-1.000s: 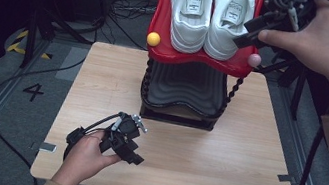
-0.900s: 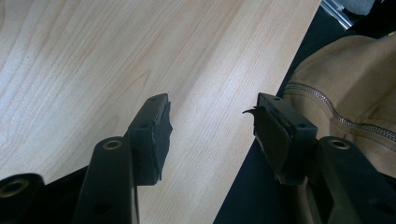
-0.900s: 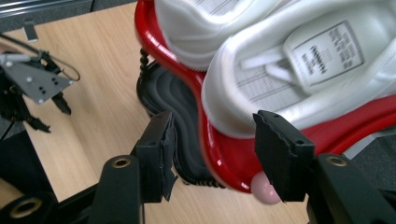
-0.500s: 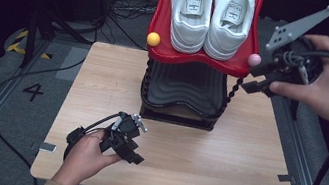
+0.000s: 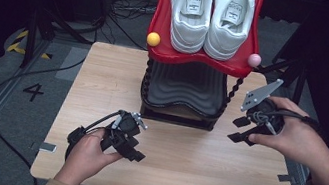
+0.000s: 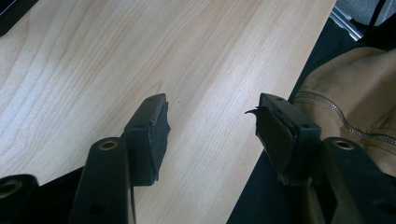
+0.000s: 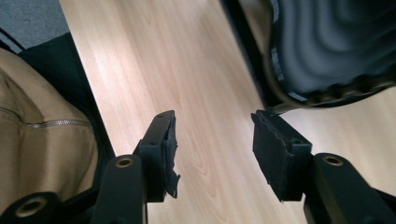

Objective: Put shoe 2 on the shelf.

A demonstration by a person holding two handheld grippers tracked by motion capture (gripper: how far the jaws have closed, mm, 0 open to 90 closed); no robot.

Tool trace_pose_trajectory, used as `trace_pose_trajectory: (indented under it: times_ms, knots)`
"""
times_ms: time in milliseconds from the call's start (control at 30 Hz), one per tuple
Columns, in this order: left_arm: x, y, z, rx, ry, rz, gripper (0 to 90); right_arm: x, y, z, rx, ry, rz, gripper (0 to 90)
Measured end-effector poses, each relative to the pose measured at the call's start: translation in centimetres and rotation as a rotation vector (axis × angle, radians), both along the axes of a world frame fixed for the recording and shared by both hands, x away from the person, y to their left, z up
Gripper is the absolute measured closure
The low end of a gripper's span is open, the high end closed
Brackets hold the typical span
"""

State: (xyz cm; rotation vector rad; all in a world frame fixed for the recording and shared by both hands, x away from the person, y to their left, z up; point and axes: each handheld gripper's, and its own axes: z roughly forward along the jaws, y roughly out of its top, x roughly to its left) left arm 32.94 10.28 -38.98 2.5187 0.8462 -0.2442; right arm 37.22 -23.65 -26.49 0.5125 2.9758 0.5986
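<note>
High view: the left gripper [image 5: 135, 149] rests low on the table [image 5: 104, 77], at about 7 o'clock from the shoe rack [image 5: 186, 88]. Its fingers are spread and they have just been opening a little more; nothing is between them. They point toward 4 o'clock, away from the rack.

The right gripper [image 5: 241, 129] is at 3 o'clock from the rack base, near it but apart from it. Its fingers are also spread, with nothing between them, and they point toward 8 o'clock, to the front edge of the rack. The grey plate [image 5: 259, 94] stands on top of this gripper.

The rack stands at the far middle of the table. It has a dark wavy lower shelf and a red upper shelf [image 5: 160, 31]. On the red shelf a pair of white shoes [image 5: 211, 14] lies side by side, heels toward the person. A yellow ball [image 5: 153, 39] sits at the left front corner of the red shelf and a pink ball [image 5: 254, 60] at the right front corner.

In the left gripper view, the fingers [image 6: 154, 135] stand wide over bare wood, with a tan sleeve [image 6: 355, 93] at 2 o'clock. In the right gripper view, the fingers [image 7: 275, 149] are wide too, and the dark wavy shelf [image 7: 327, 46] lies at 1 o'clock, beyond the right fingertip.
</note>
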Motion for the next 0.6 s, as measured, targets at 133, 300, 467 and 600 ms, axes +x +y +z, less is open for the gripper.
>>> trace_pose_trajectory:
  times_ms: [133,300,467,600]
  knots:
    - [0.0,-0.1,-0.1,0.004,0.001,0.002,44.1,-0.3,0.3,-2.3,-0.015,0.031,0.014,49.8]
    - [0.0,-0.1,-0.2,0.006,-0.002,0.004,44.0,-0.7,0.9,-4.9,-0.011,0.056,0.029,49.3]
    - [-0.2,0.2,-0.2,0.001,0.0,0.015,44.0,-1.0,1.4,-7.3,0.009,0.075,0.056,48.9]
    - [-0.3,0.3,-0.3,0.004,0.002,0.021,44.2,-1.0,1.6,-9.2,0.011,0.092,0.063,48.9]
